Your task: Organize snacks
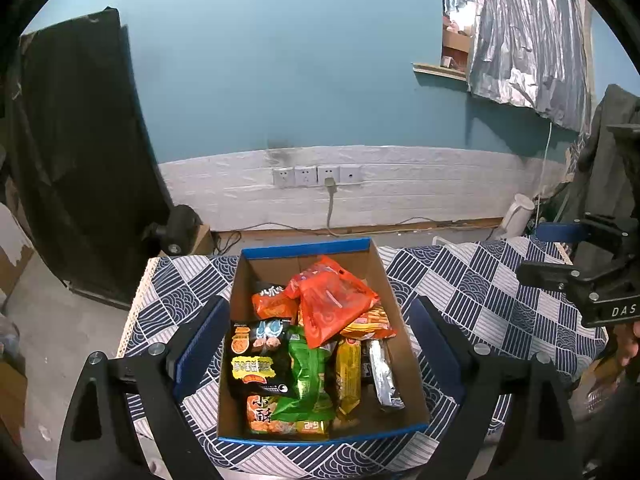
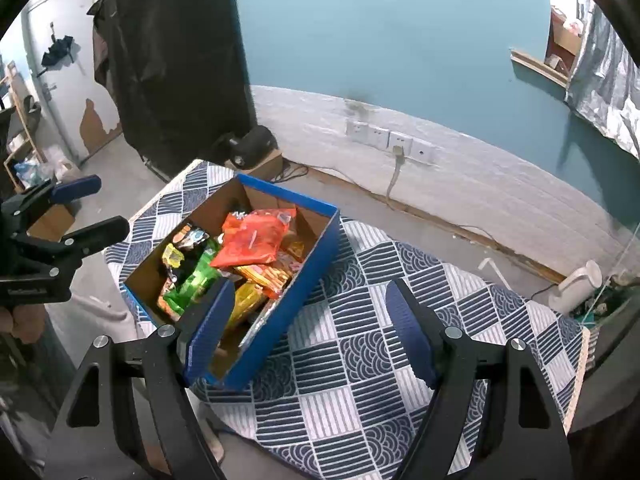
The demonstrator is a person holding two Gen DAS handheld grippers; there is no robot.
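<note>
Blue-rimmed box (image 1: 400, 344) of snack packets (image 1: 332, 312) on checked-cloth bench (image 1: 480, 280). Wall sockets (image 1: 316, 175) behind. Left hand-held gripper (image 1: 320, 344) wide, empty; right hand-held gripper (image 2: 310, 330) wide, empty, marked "DAS".

Both views are evenly, rather dimly lit with a cool blue cast. Shadows are soft. The silver foil sheet (image 1: 528, 36) shines faintly. Fisheye bending curves the wall (image 2: 380, 40) and leaves black corners; focus stays sharp.

The box (image 1: 308, 247) is open on top, but snack packets (image 1: 316, 344) fill it. To its right the desk (image 2: 360, 360) is bare, with free room there.
</note>
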